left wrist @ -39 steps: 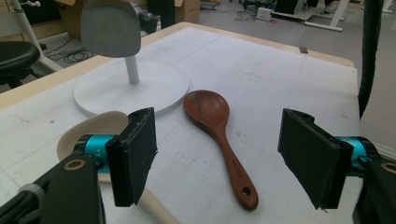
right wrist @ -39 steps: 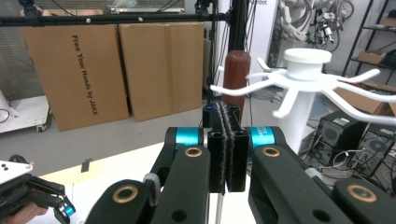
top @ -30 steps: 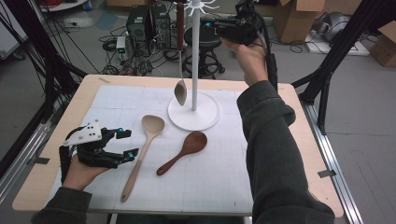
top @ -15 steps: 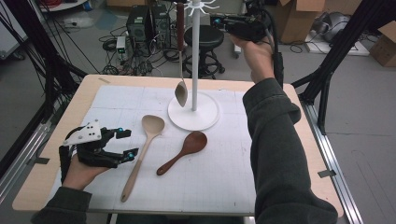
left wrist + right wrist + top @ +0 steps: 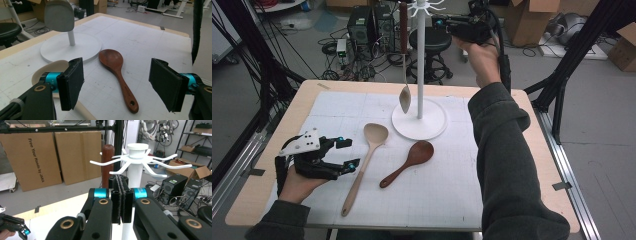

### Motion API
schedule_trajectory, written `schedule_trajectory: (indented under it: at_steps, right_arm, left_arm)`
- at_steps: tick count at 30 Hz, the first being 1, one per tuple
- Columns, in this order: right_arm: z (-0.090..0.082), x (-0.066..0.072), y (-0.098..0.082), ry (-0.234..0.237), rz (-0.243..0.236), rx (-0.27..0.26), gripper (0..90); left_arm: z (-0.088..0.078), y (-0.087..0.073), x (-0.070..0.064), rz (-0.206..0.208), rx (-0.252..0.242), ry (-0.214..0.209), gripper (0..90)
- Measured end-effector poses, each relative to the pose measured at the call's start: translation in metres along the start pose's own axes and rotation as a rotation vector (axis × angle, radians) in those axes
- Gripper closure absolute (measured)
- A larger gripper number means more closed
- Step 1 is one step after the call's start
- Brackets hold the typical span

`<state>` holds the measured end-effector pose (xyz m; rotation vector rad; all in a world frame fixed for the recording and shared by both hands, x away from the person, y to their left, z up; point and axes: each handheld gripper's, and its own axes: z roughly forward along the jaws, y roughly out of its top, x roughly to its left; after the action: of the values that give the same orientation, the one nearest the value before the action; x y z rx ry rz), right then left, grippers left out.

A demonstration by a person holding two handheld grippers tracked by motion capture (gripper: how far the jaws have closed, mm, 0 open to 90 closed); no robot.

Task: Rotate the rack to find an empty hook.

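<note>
Left gripper [image 5: 116, 83]: jaws stand apart, nothing between the pads. Ahead, between the jaws, a dark wooden spoon [image 5: 117, 72] lies flat, handle toward the gripper. Behind the left jaw, a pale wooden spoon [image 5: 51, 68], partly hidden. Farther ahead, a white round stand base [image 5: 71, 48] touches neither jaw.

The table [image 5: 532, 165] is being covered by a white gridded mat [image 5: 447, 195], while beyond it a black stool [image 5: 428, 40], two computer towers [image 5: 367, 27] and loose cables [image 5: 337, 75] are being kept on the grey floor [image 5: 602, 115], with cardboard boxes [image 5: 32, 157] being stood behind a black frame [image 5: 118, 145].
</note>
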<state>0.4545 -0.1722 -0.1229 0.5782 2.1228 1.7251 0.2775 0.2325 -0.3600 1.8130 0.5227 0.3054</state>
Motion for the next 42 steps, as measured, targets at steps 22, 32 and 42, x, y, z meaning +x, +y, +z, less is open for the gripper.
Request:
schedule_trajectory:
  at_steps: [22,32,42]
  right_arm:
    - [-0.006,0.026,-0.035,0.099,0.016,0.021,57.6]
    - [-0.013,0.038,-0.057,0.098,0.025,0.026,45.5]
    - [-0.017,0.049,-0.075,0.100,0.027,0.055,36.0]
  left_arm:
    - [-0.002,-0.003,0.003,-0.010,0.000,0.032,29.1]
    - [-0.002,-0.004,0.003,-0.008,-0.003,0.038,29.5]
    - [-0.002,-0.004,0.003,-0.004,0.003,0.045,29.7]
